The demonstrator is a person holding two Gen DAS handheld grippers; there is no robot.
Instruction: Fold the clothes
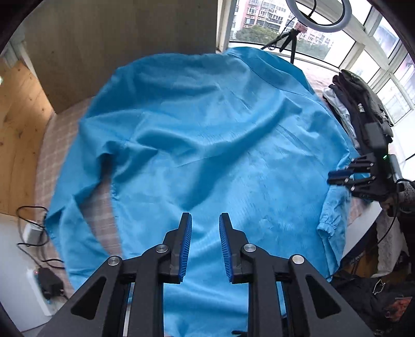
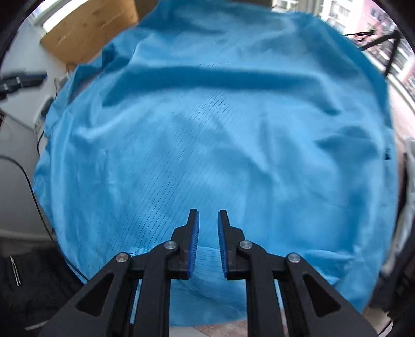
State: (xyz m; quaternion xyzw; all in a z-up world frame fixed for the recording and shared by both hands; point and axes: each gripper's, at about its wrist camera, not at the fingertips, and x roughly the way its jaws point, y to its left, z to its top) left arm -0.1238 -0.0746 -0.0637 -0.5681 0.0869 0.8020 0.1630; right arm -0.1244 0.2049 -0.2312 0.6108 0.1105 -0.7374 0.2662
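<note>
So, blue jacket (image 1: 207, 145) lies spread flat over the checked table cover (image 1: 54, 145), wrinkled, filling most of both wrist views. One sleeve hangs toward the right edge in my left view, elastic cuff (image 1: 327, 228) near the table's corner. My left gripper (image 1: 205, 220) points down over the lower part of the jacket, jaws a little apart, nothing between the blue pads, not touching the cloth as far as I can tell. My right gripper (image 2: 208, 217) also points down over the jacket near its hem, jaws slightly apart, narrower gap than the left, empty. In the left view the right gripper (image 1: 334, 178) shows at the right edge, over the sleeve. Pile of dark clothes (image 1: 363, 103) sits beside the jacket on the right. Ring light (image 1: 319, 15) stands by the window behind. Cables (image 1: 33, 228) on the floor at left.
</note>
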